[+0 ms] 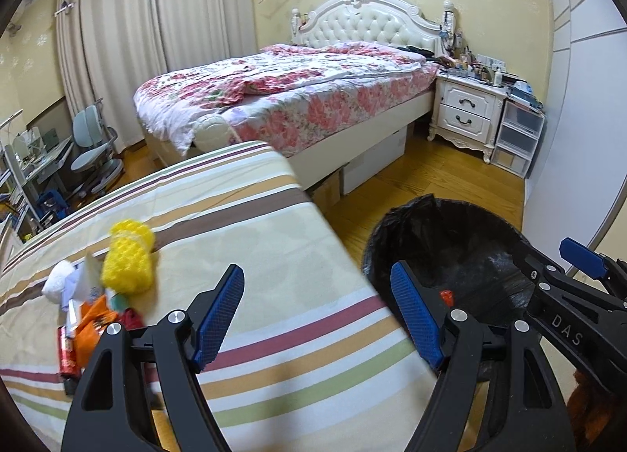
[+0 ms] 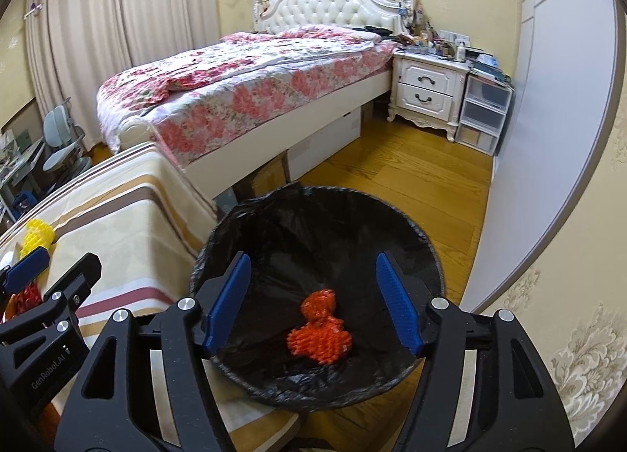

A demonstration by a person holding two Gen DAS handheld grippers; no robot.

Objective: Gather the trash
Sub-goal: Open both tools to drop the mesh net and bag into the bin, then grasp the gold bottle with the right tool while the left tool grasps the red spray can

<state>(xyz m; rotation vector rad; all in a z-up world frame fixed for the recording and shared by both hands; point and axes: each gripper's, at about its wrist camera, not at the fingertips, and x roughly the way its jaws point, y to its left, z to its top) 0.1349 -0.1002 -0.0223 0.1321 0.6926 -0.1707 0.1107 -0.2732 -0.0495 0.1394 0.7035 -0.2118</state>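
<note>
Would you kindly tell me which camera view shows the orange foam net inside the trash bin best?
The right wrist view: the orange foam net lies fully visible on the black liner of the trash bin. The left wrist view shows only a small orange sliver behind its own claw finger.

A left gripper [image 1: 317,301] with blue-padded fingers spread wide and nothing between them hovers over the edge of a striped bedcover [image 1: 250,256], beside a bin lined with a black bag [image 1: 450,240] standing on the wooden floor [image 1: 443,174]. A second gripper [image 1: 568,268], also blue-tipped, reaches in over the bin's rim from the right; whether it is spread or closed cannot be made out. A heap of litter lies on the cover to the left: a yellow mesh wad [image 1: 127,260], white tissue [image 1: 58,281], and orange and red wrappers [image 1: 90,328]. Behind stand a floral-quilted bed [image 1: 298,95] and a white nightstand [image 1: 466,109].
</note>
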